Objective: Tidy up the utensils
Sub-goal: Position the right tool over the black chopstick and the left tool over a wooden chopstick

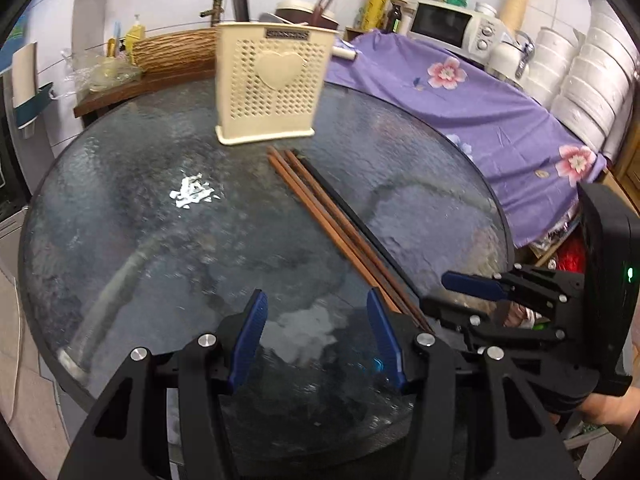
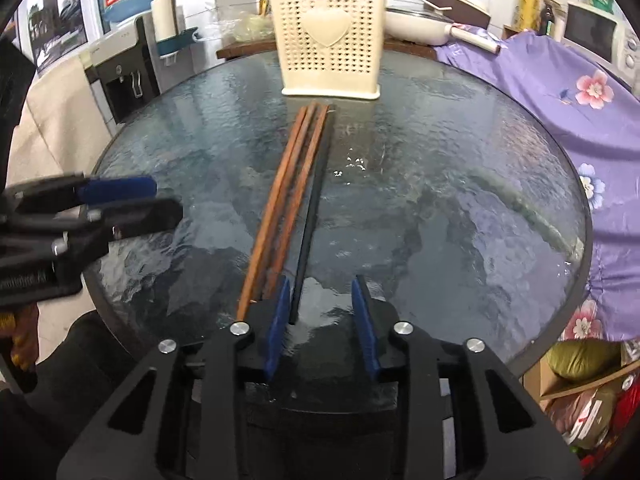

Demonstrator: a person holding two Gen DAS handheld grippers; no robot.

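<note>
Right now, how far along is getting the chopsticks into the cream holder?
Nothing looks put away from the table yet: three brown wooden chopsticks and one black chopstick lie flat on the round glass table, in front of the cream perforated plastic holder. In hand: the right gripper straddles the black chopstick's near end, not gripping. The left gripper hovers open. All four remain.

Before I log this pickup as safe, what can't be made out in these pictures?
- Right wrist view: near ends of the brown chopsticks hidden behind the right hand-held gripper's finger.
- Same view: whether its pads press the black chopstick is unclear.
- Left wrist view: chopstick near ends hidden by both hand-held grippers.
- Both views: inside of the cream holder hidden by its front wall; label too blurred to read.
</note>
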